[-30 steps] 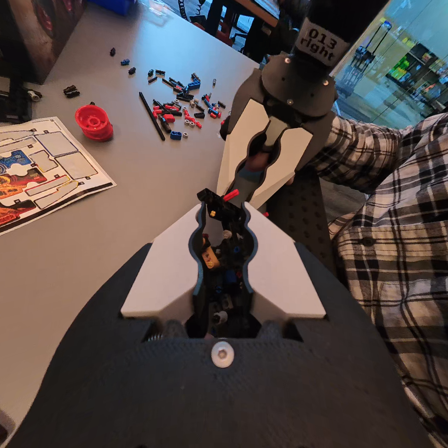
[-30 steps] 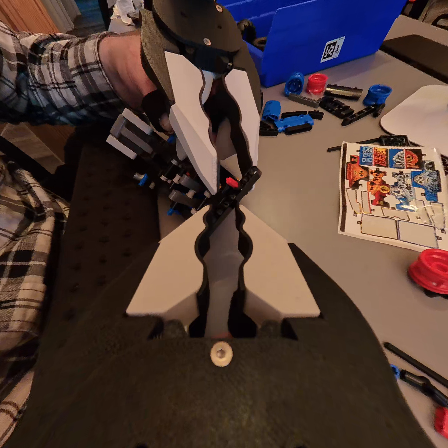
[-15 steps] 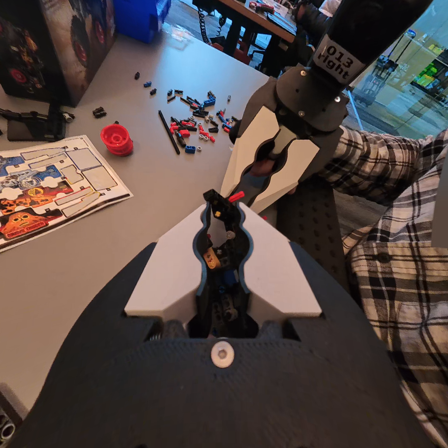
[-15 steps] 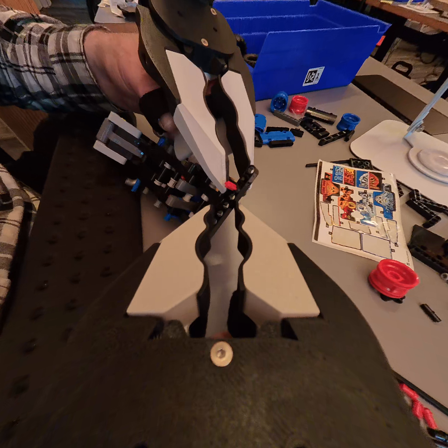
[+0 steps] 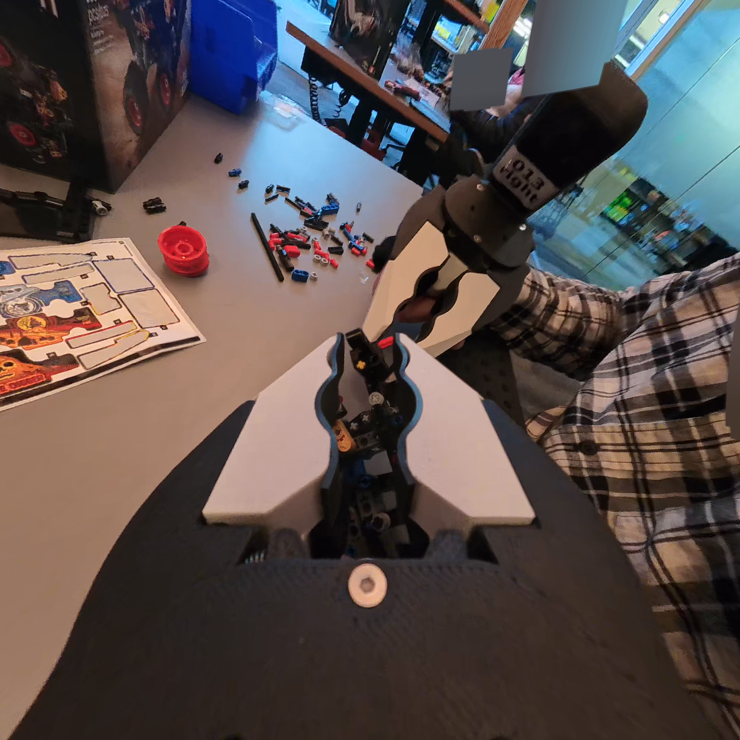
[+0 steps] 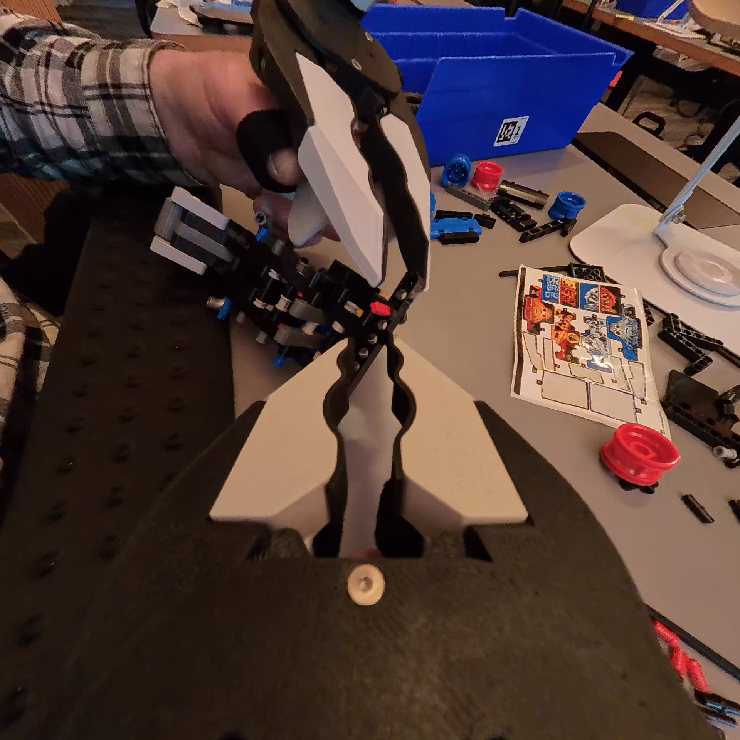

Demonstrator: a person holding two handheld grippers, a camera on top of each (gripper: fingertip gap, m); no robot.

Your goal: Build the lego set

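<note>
My left gripper (image 5: 368, 344) is shut on the lego assembly (image 5: 370, 420), a black frame with blue, grey and yellow pins that fills the gap between its fingers. In the right wrist view the assembly (image 6: 280, 296) hangs from the left gripper (image 6: 400, 280) above the table edge. My right gripper (image 6: 370, 346) is shut on a black beam (image 6: 374, 336) with holes that slants up to the assembly's end. A red pin (image 6: 379, 307) sticks out where beam and assembly meet. The right gripper (image 5: 404, 332) faces the left one, tip to tip.
On the grey table lie a sticker sheet (image 5: 80, 304), a red wheel hub (image 5: 183, 250) and a scatter of small parts (image 5: 316, 236). A blue bin (image 6: 500, 80), blue and red hubs (image 6: 456, 172), black beams and a white lamp base (image 6: 660, 256) sit farther back. A black perforated mat (image 6: 120, 360) is under the assembly. The grippers are tip to tip, or close to it. The red wheel hub (image 5: 183, 250) is about equally far from each gripper, around 15 cm. My right wrist view (image 6: 633, 437) looks at it from another angle.
Both grippers have risen and tilted back together, so more of the table shows. The beam stays in the right gripper and the assembly in the left.
</note>
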